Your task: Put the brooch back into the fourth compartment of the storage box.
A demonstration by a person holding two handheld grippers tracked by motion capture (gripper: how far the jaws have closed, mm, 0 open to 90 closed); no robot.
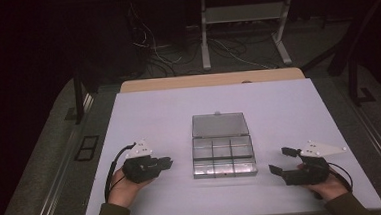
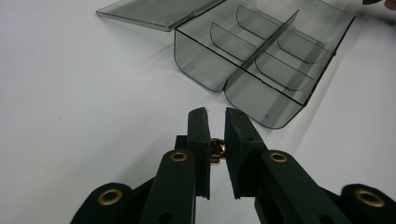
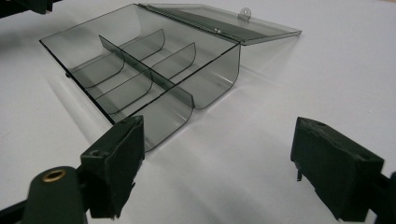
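No brand, label or writing can be read on anything here. A smoky clear box sits at the centre of the white worktop, its lid folded flat back toward the top of the high view. Dividers split it into six compartments, two rows of three, and all of them look empty.

At lower left of the high view, the left gripper lies just beside the box, pointing toward it. In the left gripper view its jaws are nearly pressed together, pinching a small round brownish bead between them, near the box's closest corner.

At lower right of the high view, the right gripper rests near the box's other side, its jaws spread wide with bare worktop between them.
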